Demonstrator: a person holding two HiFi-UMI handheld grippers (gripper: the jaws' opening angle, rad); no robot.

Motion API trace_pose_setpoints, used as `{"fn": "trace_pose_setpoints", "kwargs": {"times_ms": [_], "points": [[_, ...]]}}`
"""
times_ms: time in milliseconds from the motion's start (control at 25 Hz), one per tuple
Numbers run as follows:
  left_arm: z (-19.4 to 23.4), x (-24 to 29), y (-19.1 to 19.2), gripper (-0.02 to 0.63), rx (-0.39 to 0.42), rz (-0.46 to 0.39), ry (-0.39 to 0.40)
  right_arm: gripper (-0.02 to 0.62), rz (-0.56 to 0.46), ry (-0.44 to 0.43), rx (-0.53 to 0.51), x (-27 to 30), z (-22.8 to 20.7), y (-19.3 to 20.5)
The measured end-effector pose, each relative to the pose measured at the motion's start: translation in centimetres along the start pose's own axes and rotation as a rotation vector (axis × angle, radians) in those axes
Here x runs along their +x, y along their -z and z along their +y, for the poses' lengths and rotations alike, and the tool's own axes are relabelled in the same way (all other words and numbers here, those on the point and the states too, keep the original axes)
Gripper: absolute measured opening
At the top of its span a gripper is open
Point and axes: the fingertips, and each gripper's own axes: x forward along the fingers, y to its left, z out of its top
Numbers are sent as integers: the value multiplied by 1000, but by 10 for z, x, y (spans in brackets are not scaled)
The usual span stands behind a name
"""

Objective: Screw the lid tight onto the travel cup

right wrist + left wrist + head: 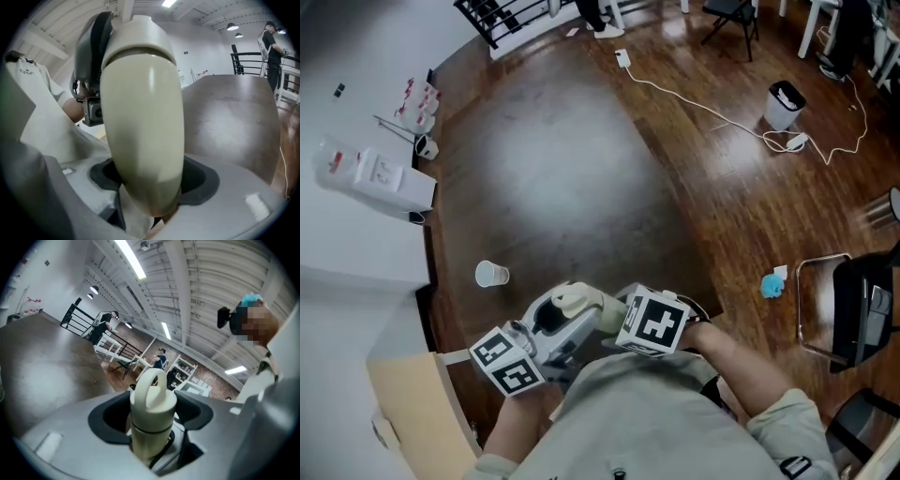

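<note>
Clamps the right gripper (146, 190) on the body of the cream travel cup (143, 122), both dark pads (201, 179) pressed against its sides. Points the cup's lidded end away from that gripper, with the left gripper (152, 425) at that far end. Has the left gripper spread wide, the lid (152, 397) standing between its jaws with a gap to the pad on either side and no squeeze on it. Shows the lid seated on the cup, with a dark seam where the two meet and a loop handle on top. Holds both grippers close together in front of the chest, marker cubes (654, 323) facing up, the cup reaching from one gripper to the other. Hangs all this above the near edge of a dark table (562, 178). Ahead and to the left of the left gripper, well apart: a white paper cup (491, 274) on the table. Beyond the right gripper, on the wood floor: a white cable (694, 103), a small white bin (784, 103) and a blue scrap (772, 285).
</note>
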Motion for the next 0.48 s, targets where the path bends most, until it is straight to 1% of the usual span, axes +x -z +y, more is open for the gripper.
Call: {"fn": "trace_pose_setpoints", "kwargs": {"times_ms": [120, 200, 320, 400, 480], "points": [[-8, -1, 1, 305, 17, 20, 75, 316, -7, -64, -13, -4, 9, 1], [-14, -6, -4, 307, 10, 27, 166, 316, -32, -150, -15, -9, 22, -5], [-28, -15, -15, 308, 11, 27, 349, 314, -83, -326, -26, -21, 46, -17], [-41, -18, -20, 308, 48, 42, 483, 314, -107, -447, -43, -31, 61, -21], [-55, -19, -21, 307, 94, 79, 618, 314, -124, -567, -71, -41, 75, -22]]}}
